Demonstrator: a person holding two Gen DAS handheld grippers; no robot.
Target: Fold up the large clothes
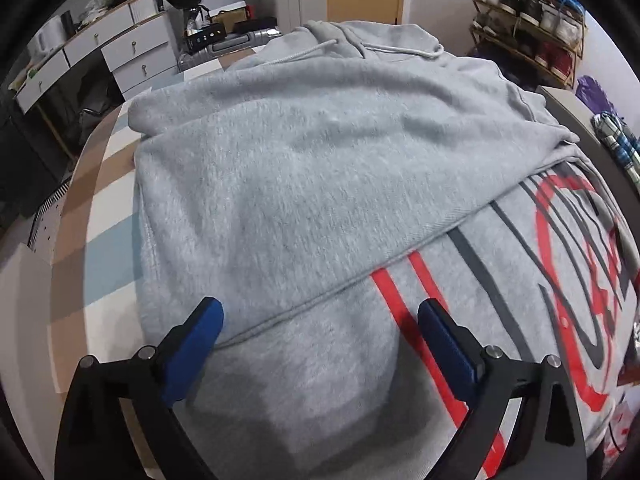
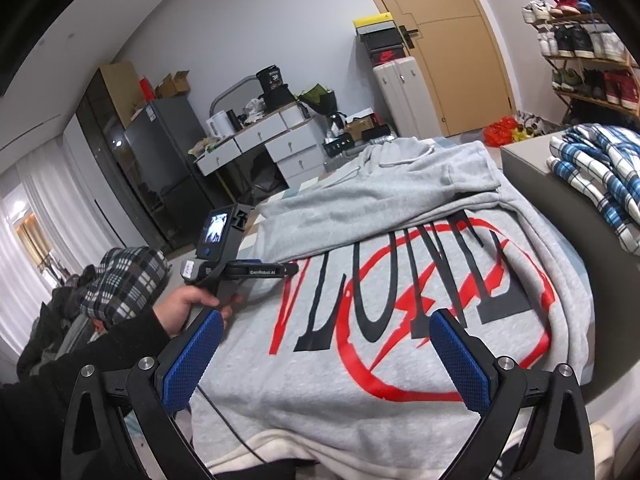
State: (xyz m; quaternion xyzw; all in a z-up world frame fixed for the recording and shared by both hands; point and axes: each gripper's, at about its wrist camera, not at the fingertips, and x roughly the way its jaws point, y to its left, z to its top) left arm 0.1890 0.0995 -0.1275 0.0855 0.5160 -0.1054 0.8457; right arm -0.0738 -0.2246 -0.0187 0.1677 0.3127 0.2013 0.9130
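A grey hoodie point(image 1: 304, 184) with a red and black print point(image 2: 404, 292) lies flat on the table. Its left side and sleeve point(image 1: 400, 92) are folded over the body, with the fold edge running diagonally. The hood and drawstrings point(image 2: 400, 152) lie at the far end. My left gripper point(image 1: 320, 320) is open and empty just above the folded edge near the hem. My right gripper point(image 2: 326, 336) is open and empty above the print. The left gripper also shows in the right wrist view point(image 2: 256, 270), held in a hand at the hoodie's left side.
The striped table top point(image 1: 104, 208) shows left of the hoodie. A folded blue plaid garment point(image 2: 600, 176) lies on a grey surface to the right. A white drawer desk point(image 1: 116, 48), a fridge point(image 2: 160, 168) and shoe racks point(image 1: 532, 24) stand beyond.
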